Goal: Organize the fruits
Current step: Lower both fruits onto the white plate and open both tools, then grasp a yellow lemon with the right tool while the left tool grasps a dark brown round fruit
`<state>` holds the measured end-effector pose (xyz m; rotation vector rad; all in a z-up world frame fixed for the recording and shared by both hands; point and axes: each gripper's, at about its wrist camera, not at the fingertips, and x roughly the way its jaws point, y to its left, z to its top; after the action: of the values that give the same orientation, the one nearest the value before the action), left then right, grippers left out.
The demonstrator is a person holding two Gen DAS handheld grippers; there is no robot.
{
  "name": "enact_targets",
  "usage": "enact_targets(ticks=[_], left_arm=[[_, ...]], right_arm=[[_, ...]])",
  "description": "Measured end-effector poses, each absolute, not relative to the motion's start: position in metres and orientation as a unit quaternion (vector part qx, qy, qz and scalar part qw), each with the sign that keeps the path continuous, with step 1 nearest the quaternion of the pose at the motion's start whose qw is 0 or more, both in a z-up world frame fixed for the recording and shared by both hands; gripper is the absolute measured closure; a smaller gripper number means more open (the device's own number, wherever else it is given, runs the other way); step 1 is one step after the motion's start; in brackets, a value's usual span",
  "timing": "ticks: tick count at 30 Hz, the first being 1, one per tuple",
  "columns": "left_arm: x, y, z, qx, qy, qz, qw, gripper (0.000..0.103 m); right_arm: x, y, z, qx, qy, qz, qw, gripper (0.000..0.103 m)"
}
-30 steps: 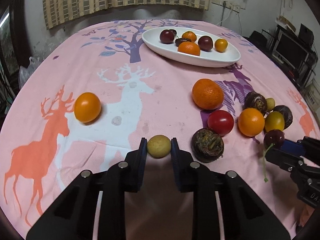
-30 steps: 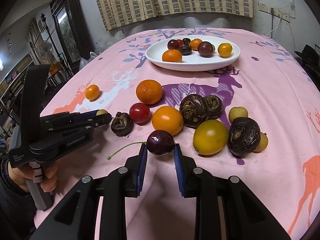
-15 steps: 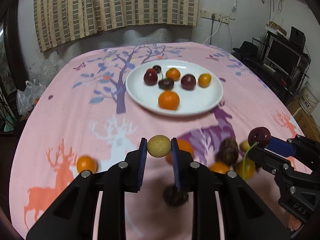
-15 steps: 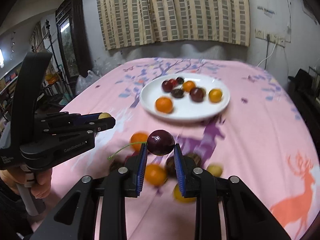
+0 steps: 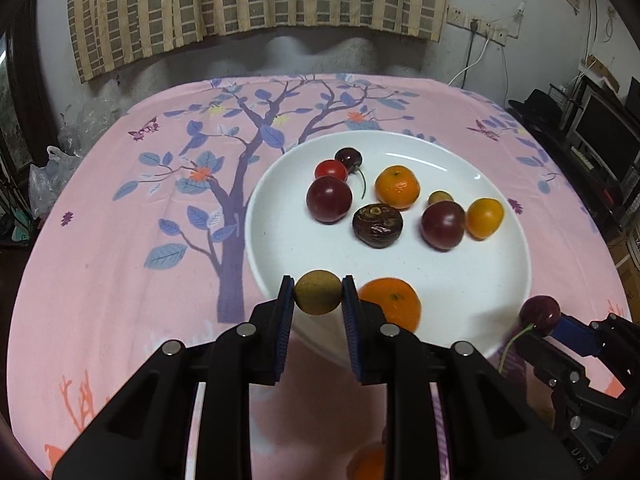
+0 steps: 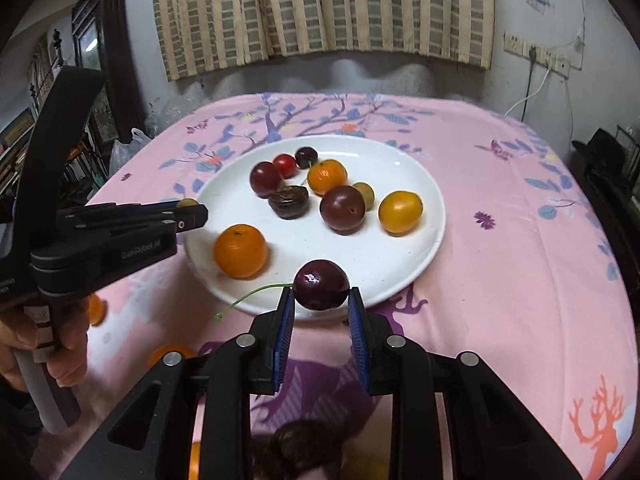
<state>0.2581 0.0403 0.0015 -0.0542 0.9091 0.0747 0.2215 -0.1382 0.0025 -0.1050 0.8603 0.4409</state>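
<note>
My left gripper is shut on a small tan round fruit, held over the near left rim of the white plate. My right gripper is shut on a dark red cherry with a green stem trailing left, above the plate's near rim. In the left wrist view the cherry shows at the lower right. The plate holds several fruits: oranges, dark plums, a cherry tomato, a cherry, a dark wrinkled fruit and a yellow fruit.
The plate rests on a pink tablecloth with tree and deer prints. Loose fruits lie on the cloth near me, partly hidden under the grippers. A person's hand holds the left gripper's handle. Shelves and electronics stand beyond the table's right edge.
Both grippers have lifted their fruits off the cloth and carried them forward to the plate's near rim. The loose fruit pile has dropped out of view below them.
</note>
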Motion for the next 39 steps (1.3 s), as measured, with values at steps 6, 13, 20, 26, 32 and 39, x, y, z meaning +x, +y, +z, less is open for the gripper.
enact_targets(ticks=[6,13,20,26,32,39], left_arm=[[0.262,0.043,-0.003,-0.043,0.438,0.059,0.896,0.034],[0.227,0.046,0.011,-0.053,0.427,0.043,0.902,0.031],[0.168,0.043,0.013,-0.051,0.423,0.032,0.904,0.022],[0.12,0.04,0.005,-0.046,0.431,0.023,0.901,0.018],[0.081,0.037,-0.009,-0.036,0.433,0.019,0.9,0.017],[0.066,0.041,-0.027,-0.038,0.44,0.019,0.897,0.016]], right_arm=[[0.234,-0.135,-0.007,-0.041,0.426,0.178,0.886,0.047],[0.204,-0.148,-0.003,-0.025,0.425,0.192,0.884,0.047],[0.149,-0.176,0.009,-0.019,0.412,0.198,0.889,0.047],[0.102,-0.19,0.007,-0.028,0.407,0.197,0.891,0.047],[0.069,-0.193,-0.001,-0.019,0.42,0.209,0.883,0.047],[0.058,-0.178,-0.027,-0.031,0.456,0.217,0.862,0.047]])
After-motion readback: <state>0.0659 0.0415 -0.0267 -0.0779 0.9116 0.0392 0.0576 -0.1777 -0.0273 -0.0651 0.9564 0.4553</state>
